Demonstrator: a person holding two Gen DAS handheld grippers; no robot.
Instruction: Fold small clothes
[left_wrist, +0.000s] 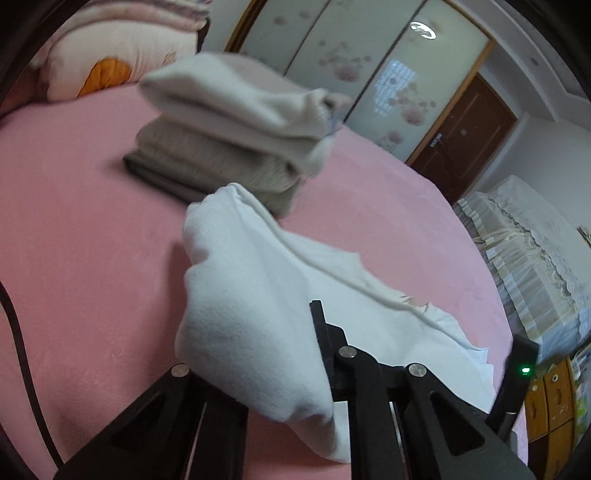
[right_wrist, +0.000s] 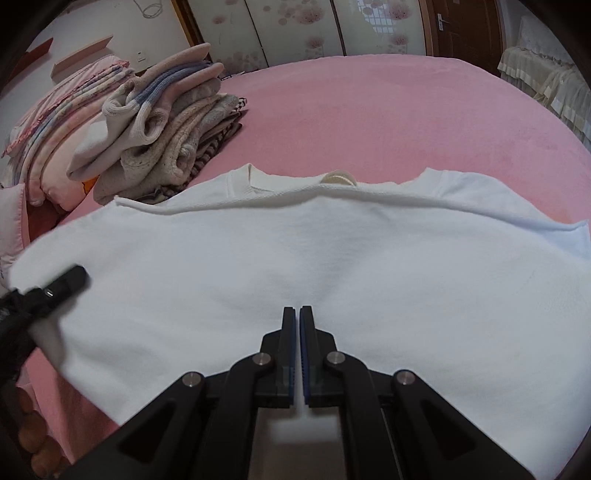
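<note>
My left hand-held gripper (left_wrist: 317, 332) grips the white garment (right_wrist: 295, 266) edge, lifted off the pink bed (right_wrist: 406, 118); my right hand-held gripper (right_wrist: 297, 314) is clenched empty over the garment; folded pile (right_wrist: 166, 140) beyond it.

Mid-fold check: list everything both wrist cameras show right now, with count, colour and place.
white garment: one, white, spread on the bed close to the grippers, one edge lifted
pile of folded clothes: one, beige, grey, pink and blue, on the bed beyond the white garment
bed cover: one, pink, under everything
bedding stack: one, pink patterned, at the bed's far left
wardrobe doors: several, pale with a pink flower print, behind the bed
door: one, brown, right of the wardrobe
left gripper: one, black, shut on the white garment's edge
right gripper: one, black, shut, over the white garment
</note>
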